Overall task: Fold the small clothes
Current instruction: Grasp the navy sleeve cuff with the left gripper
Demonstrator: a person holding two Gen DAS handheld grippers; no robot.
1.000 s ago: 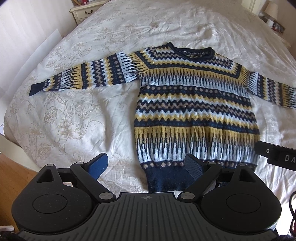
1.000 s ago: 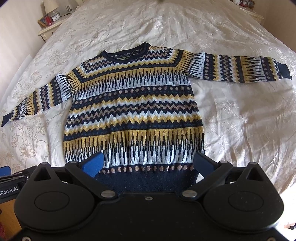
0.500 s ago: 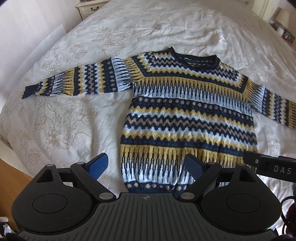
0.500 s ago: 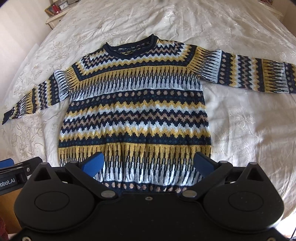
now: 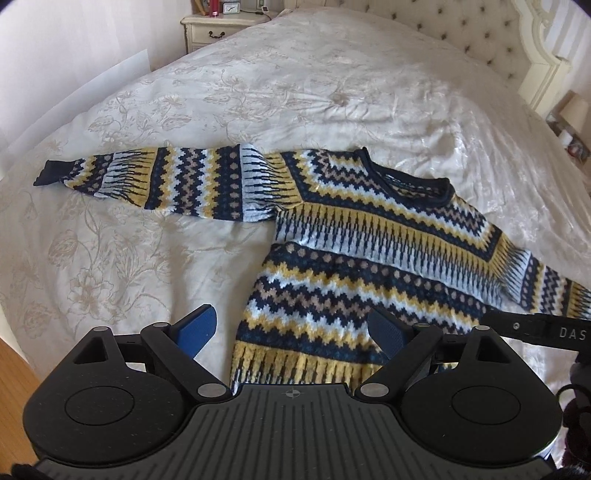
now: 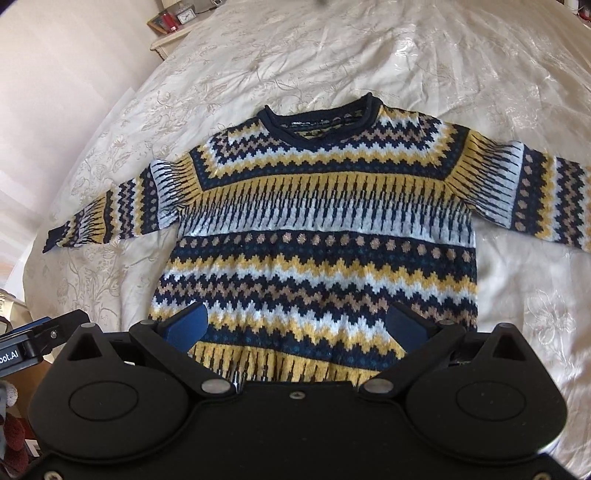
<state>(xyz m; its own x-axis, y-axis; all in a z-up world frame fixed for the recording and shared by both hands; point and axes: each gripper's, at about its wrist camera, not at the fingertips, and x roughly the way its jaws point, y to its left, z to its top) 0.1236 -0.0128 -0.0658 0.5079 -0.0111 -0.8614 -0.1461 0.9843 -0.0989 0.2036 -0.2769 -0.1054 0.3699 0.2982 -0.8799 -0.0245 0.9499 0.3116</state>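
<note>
One navy, yellow and pale-blue zigzag-knit sweater (image 6: 317,236): flat, face up, both sleeves spread, in the middle of the cream floral quilted bedspread (image 5: 122,266).

Two black handheld grippers with blue pads. Left gripper (image 5: 291,328): jaws wide apart, empty, above the sweater's lower left edge. Right gripper (image 6: 295,326): jaws wide apart, empty, above the lower body.

One cream bedside cabinet (image 5: 210,31), far left. One tufted cream headboard (image 5: 472,40) behind.
</note>
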